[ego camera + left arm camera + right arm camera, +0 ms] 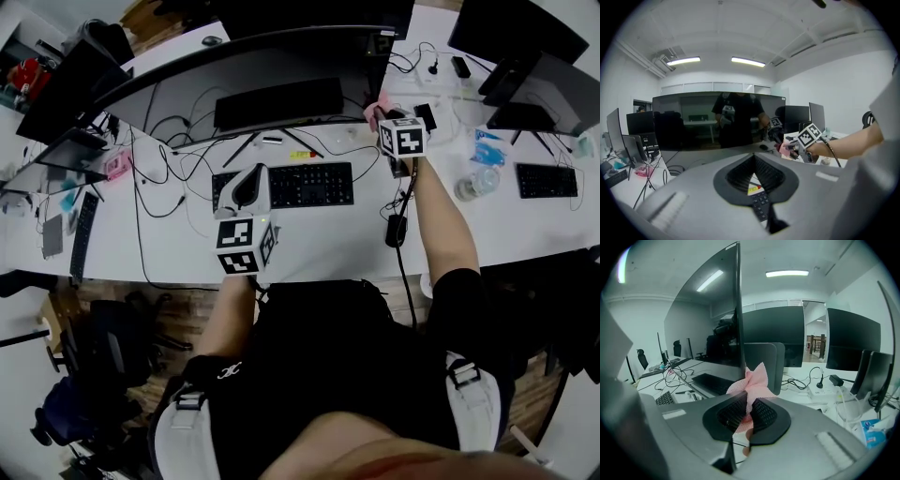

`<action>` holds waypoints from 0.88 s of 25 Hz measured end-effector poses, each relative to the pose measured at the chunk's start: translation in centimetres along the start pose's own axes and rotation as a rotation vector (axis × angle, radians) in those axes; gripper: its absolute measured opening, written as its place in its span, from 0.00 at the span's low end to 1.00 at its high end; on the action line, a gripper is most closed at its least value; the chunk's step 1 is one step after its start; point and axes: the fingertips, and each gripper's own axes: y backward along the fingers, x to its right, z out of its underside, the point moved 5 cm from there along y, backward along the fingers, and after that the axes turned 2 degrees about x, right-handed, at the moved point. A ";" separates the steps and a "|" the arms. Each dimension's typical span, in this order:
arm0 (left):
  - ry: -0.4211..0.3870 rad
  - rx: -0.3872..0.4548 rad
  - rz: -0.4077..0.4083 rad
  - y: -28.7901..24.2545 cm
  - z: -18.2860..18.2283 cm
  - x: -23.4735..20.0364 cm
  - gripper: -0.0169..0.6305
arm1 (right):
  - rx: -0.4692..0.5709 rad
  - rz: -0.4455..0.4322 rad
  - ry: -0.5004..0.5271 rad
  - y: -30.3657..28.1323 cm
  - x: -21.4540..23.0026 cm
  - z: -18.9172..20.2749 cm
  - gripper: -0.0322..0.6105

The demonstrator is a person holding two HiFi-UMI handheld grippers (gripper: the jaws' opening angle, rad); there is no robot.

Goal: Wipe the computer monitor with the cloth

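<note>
The wide curved monitor (253, 80) stands at the back of the white desk (328, 248), its screen dark. My right gripper (389, 120) is by the monitor's right end, shut on a pink cloth (375, 110). In the right gripper view the cloth (752, 380) sticks up from between the jaws of the right gripper (749, 405), next to the monitor's (717, 329) edge. My left gripper (248, 187) hovers above the keyboard, shut with nothing held. In the left gripper view the left gripper (753, 161) faces the monitor (693, 122), which reflects the person.
A black keyboard (309, 185) lies before the monitor among loose cables. More monitors (525, 37) stand at the right with a second keyboard (547, 180) and a water bottle (476, 181). A power strip (825, 391) lies behind the cloth. Other screens (66, 89) line the left.
</note>
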 end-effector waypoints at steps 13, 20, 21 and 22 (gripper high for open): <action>-0.003 -0.030 -0.006 0.0 0.9 0.0 0.10 | -0.119 0.078 0.097 -2.0 -0.6 2.7 0.07; -0.011 -0.038 -0.017 0.0 1.1 -0.4 0.11 | -0.163 0.066 0.024 -3.3 -0.5 6.6 0.07; -0.010 -0.042 -0.021 -0.1 1.2 -0.6 0.10 | -0.164 0.064 0.021 -3.5 -0.5 6.8 0.07; -0.009 -0.046 -0.024 -0.2 1.4 -0.8 0.11 | -0.166 0.061 0.019 -3.7 -0.4 7.0 0.07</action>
